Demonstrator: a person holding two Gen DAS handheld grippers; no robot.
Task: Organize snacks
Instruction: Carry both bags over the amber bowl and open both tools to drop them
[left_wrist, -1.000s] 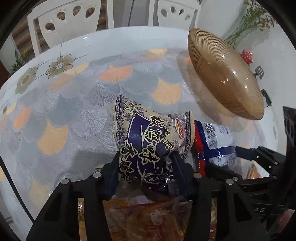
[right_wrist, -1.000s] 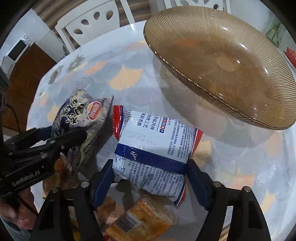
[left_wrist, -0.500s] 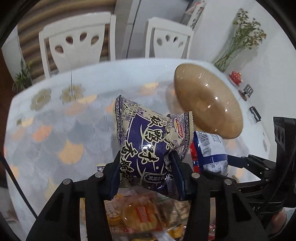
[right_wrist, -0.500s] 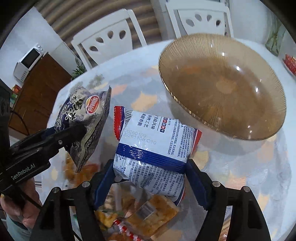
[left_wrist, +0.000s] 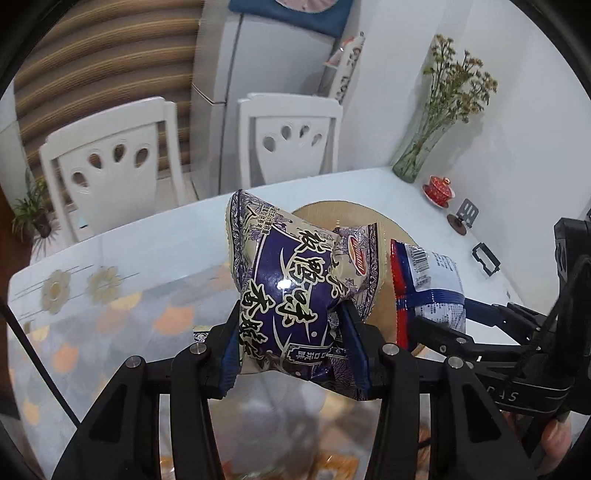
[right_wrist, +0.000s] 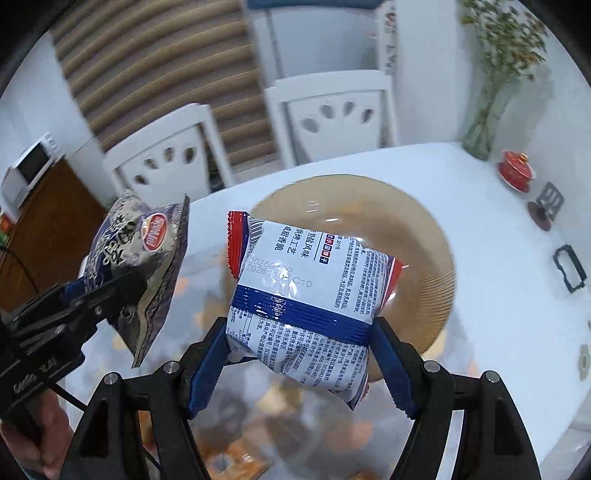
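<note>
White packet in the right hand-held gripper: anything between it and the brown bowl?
Nothing; the right wrist view shows white packet directly before brown bowl.

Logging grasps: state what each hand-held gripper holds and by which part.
Left hand-held gripper pinches the purple snack bag across its lower half. Right hand-held gripper clamps the white-and-blue snack packet across its lower sides.

Brown bowl (right_wrist: 424, 236) lies open ahead; vase (right_wrist: 480, 125), red teacup (right_wrist: 515, 175) and stand (right_wrist: 546, 206) crowd the table's (right_wrist: 498, 302) far right edge
</note>
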